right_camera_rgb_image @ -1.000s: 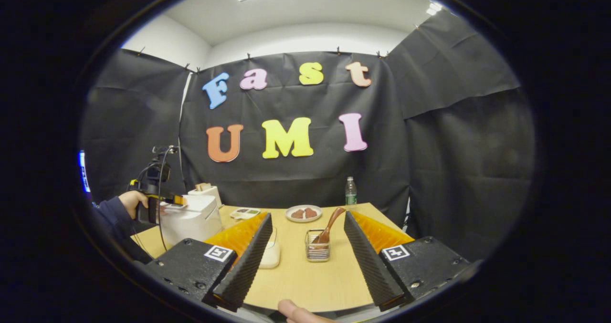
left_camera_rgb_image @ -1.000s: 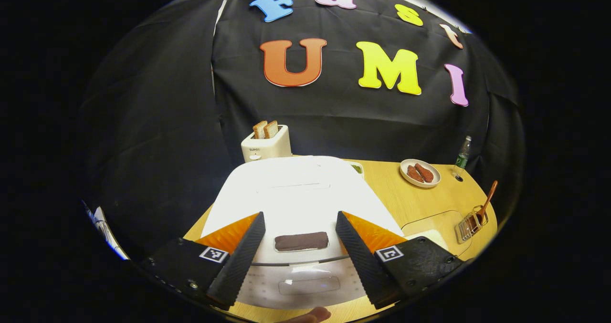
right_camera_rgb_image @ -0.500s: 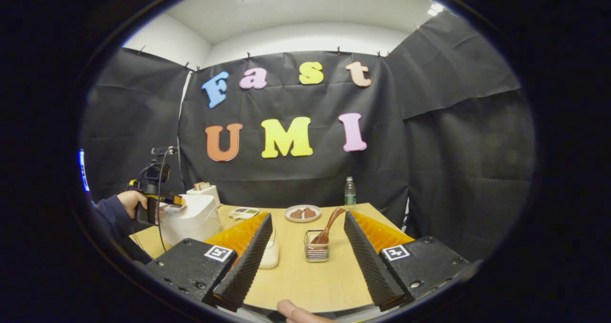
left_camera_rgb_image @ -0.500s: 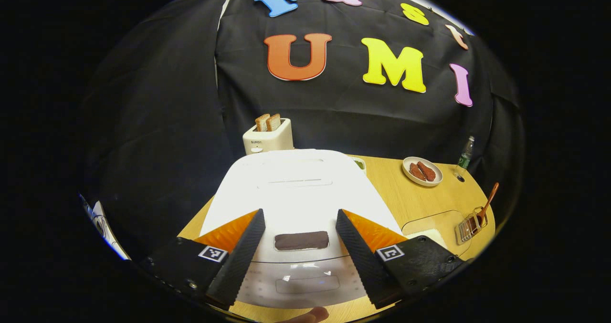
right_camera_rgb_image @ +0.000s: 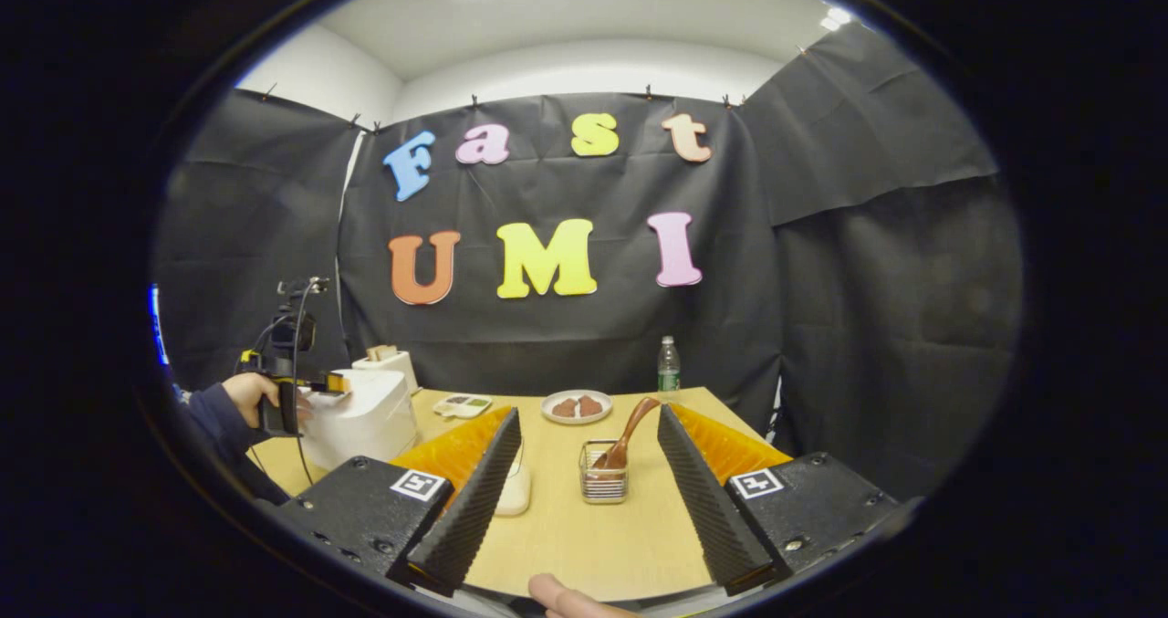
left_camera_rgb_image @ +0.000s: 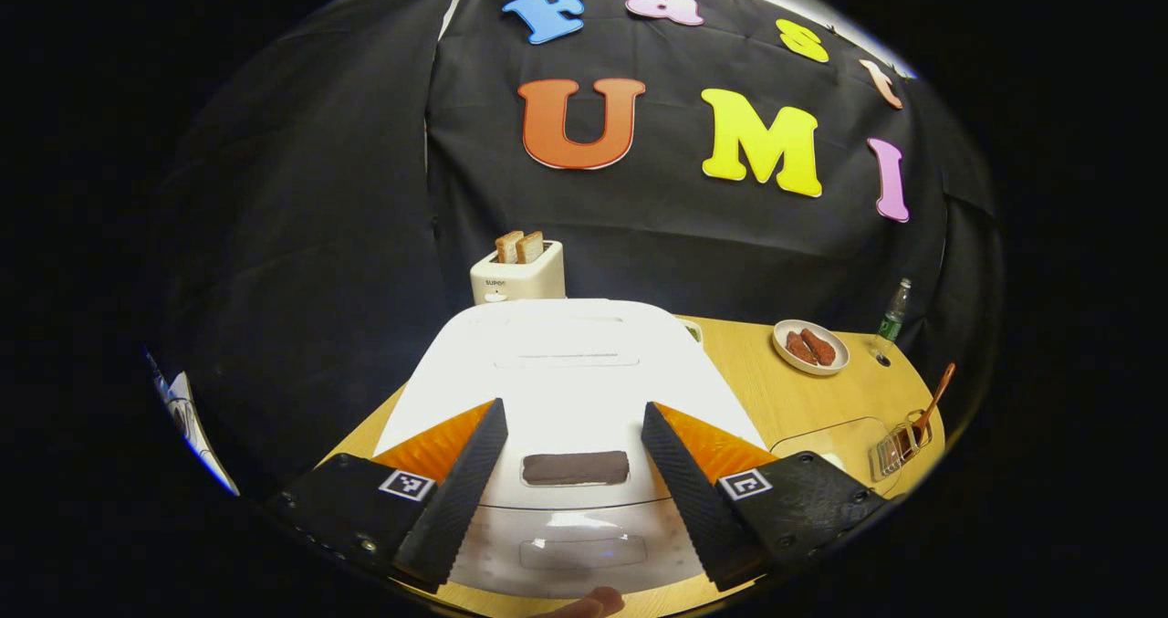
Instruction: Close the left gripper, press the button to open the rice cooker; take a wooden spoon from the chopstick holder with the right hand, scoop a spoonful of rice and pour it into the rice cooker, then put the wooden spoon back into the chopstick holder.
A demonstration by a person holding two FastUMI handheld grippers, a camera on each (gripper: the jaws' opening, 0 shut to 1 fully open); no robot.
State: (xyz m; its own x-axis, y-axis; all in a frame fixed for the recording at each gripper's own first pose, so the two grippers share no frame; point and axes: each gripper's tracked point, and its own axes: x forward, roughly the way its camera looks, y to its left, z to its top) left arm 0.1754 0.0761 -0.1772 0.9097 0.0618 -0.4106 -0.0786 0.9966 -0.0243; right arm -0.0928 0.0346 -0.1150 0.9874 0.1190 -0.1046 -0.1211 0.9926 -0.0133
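Since the earlier frames, the left gripper (left_camera_rgb_image: 570, 486) has eased a little toward the white rounded plastic rice cooker (left_camera_rgb_image: 566, 381), so the cooker's front fills slightly more of the left gripper view, while the right gripper (right_camera_rgb_image: 586, 499) has barely shifted. Both ribbed black fingers (left_camera_rgb_image: 461, 481) of the left gripper stand apart, framing the dark brown rectangular button (left_camera_rgb_image: 575, 467) on the closed lid without touching it. At twelve o'clock beyond the cooker sits a cream toaster (left_camera_rgb_image: 517, 273) with two slices of toast, and at two o'clock a white plate of brown food (left_camera_rgb_image: 810, 348) and a clear plastic bottle (left_camera_rgb_image: 892, 309) stand on the pale wooden table (left_camera_rgb_image: 776, 394). At three o'clock the wire chopstick holder (left_camera_rgb_image: 894, 449) carries the brown wooden spoon (left_camera_rgb_image: 931, 403), leaning. In the right gripper view the right gripper's fingers are also spread wide, holding nothing, with the chopstick holder and spoon between them farther off on the table. At nine o'clock a hand (right_camera_rgb_image: 245, 392) in a dark sleeve holds the left gripper at the cooker's front.
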